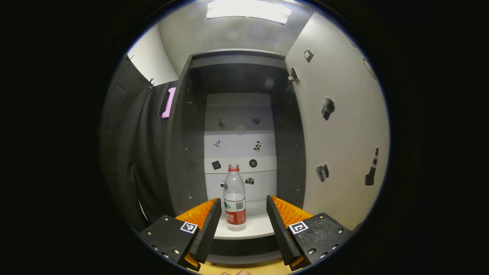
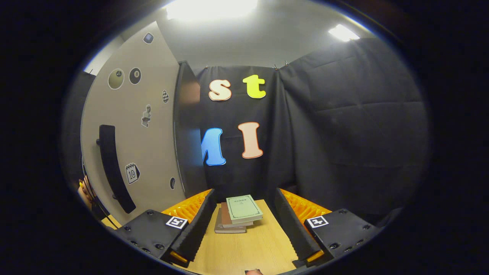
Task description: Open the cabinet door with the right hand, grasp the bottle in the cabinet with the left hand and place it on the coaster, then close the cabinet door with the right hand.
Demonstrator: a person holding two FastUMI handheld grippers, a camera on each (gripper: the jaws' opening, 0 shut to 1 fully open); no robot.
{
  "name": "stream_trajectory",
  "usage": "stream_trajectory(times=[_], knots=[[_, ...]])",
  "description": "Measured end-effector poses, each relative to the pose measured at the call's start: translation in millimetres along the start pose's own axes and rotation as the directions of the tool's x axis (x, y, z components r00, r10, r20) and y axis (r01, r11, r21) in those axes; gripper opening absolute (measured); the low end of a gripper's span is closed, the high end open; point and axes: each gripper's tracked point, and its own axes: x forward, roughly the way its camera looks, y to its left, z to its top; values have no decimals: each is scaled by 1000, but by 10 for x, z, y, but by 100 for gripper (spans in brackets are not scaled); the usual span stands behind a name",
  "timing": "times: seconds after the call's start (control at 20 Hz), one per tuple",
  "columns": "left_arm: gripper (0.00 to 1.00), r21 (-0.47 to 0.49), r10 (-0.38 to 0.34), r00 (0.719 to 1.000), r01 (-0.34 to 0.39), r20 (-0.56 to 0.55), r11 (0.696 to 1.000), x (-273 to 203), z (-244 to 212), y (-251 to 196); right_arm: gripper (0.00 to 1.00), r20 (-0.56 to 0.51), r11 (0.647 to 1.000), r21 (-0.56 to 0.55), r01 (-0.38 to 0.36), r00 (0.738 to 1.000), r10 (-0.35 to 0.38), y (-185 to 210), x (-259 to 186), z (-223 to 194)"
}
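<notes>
While cabinet door stands open | bottle on shelf | both grippers apart, empty

The stickers far behind the bottle are too small to make out. The handle on the door hides its own far end.

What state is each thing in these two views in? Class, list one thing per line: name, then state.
Cabinet door: swung open.
Bottle: upright on the cabinet shelf, capped, not gripped.
Left gripper: open, fingers either side of the bottle, apart from it.
Right gripper: open, holding nothing.
Books: closed, stacked on the wooden table.
Door handle: not gripped.
</notes>
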Motion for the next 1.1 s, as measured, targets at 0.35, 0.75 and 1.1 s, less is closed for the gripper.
stream_trajectory(times=[0.35, 0.75, 1.1], knots=[[68, 1, -23, 999, 23, -38, 1000, 577, -320, 140, 97, -4, 996, 2, 91, 996, -91, 17, 171, -14], [68, -21, -54, 993, 52, -108, 998, 1099, -765, 213, 98, -51, 988, -19, 151, 987, -152, 75, 363, -139], [69, 9, -36, 989, 38, -142, 999, 1327, -989, 282, 98, -65, 981, -28, 190, 979, -191, 25, 339, -182]])
